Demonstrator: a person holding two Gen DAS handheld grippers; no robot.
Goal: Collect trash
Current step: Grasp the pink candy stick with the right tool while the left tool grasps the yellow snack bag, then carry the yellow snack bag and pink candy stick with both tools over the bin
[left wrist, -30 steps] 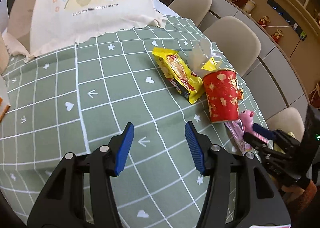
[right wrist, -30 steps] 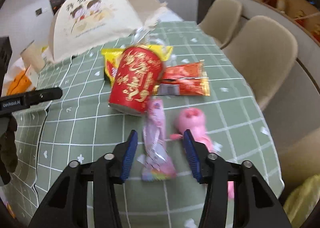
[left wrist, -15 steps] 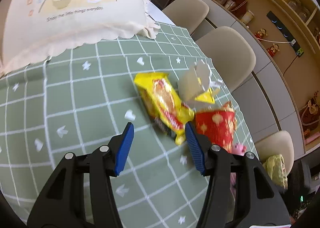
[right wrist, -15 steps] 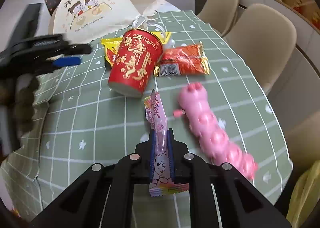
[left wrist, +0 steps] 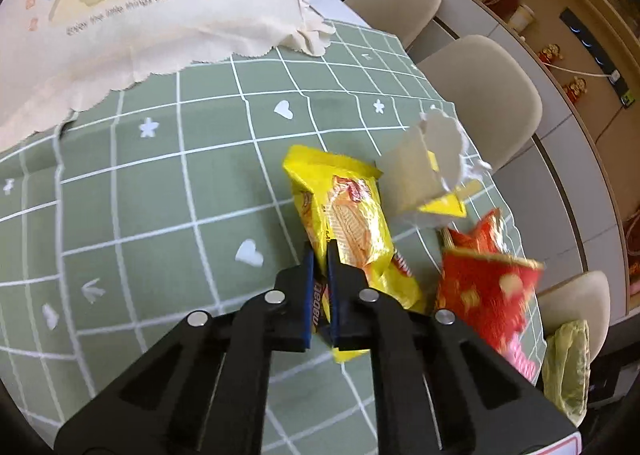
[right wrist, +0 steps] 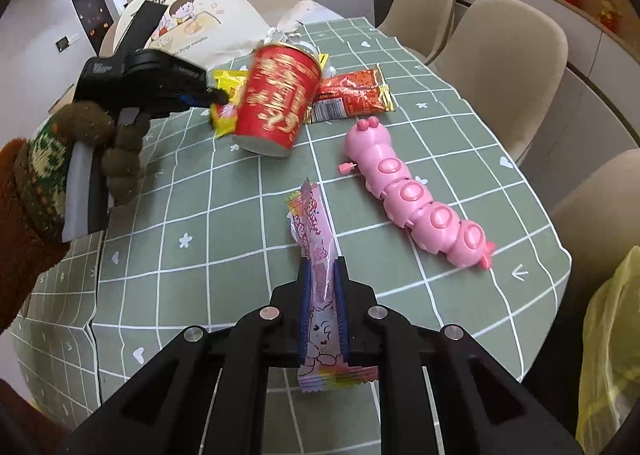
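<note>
Both grippers have closed since a second ago: left gripper point(left wrist: 318, 255) jaws have just pinched the yellow wrapper point(left wrist: 348, 215), right gripper point(right wrist: 322, 275) jaws pinch the pink wrapper point(right wrist: 316, 235), each lying lengthwise ahead, over the surface point(right wrist: 224, 191).

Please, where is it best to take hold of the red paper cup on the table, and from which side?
Probably across the middle of the red paper cup, from above: it leans, its round wall bare. The yellow wrapper crowds its left, the red wrapper its right.
</note>
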